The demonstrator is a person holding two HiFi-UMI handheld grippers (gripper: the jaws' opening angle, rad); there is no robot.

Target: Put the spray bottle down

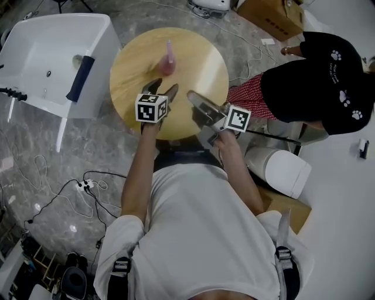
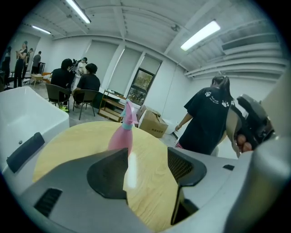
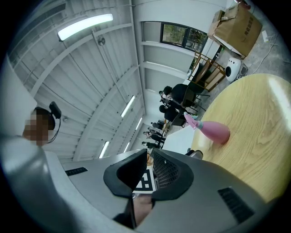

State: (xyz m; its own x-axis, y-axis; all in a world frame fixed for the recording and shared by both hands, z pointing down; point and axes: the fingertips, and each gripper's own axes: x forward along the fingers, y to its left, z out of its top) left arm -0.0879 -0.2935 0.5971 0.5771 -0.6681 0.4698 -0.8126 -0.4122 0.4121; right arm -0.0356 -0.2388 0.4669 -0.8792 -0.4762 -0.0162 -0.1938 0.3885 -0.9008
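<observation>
Pink plastic, opaque and narrowing to a pale trigger head, the spray bottle stands upright on the round wooden worktop, toward its far side and free of both tools. By the look of things it is already set down. The left claw is spread wide with only bare wood between its jaws, and the bottle stands just beyond its tips, apart from them. The right claw is pressed nearly together with nothing pinched. It hangs over the near edge of the worktop, well apart from the bottle. I judge the bottle light, stiff-walled and smooth enough to slip. It is tall over a small base, so a nudge near the top could tip it. If it needed taking again, the wide lower body would be the place to grip, not the thin neck or the trigger. How much liquid it holds cannot be told through the tinted wall. Left of the worktop a white tub shows only its drain fittings inside and a dark strip over its rim. A closed cardboard box sits on the floor beyond, its contents unseen.
</observation>
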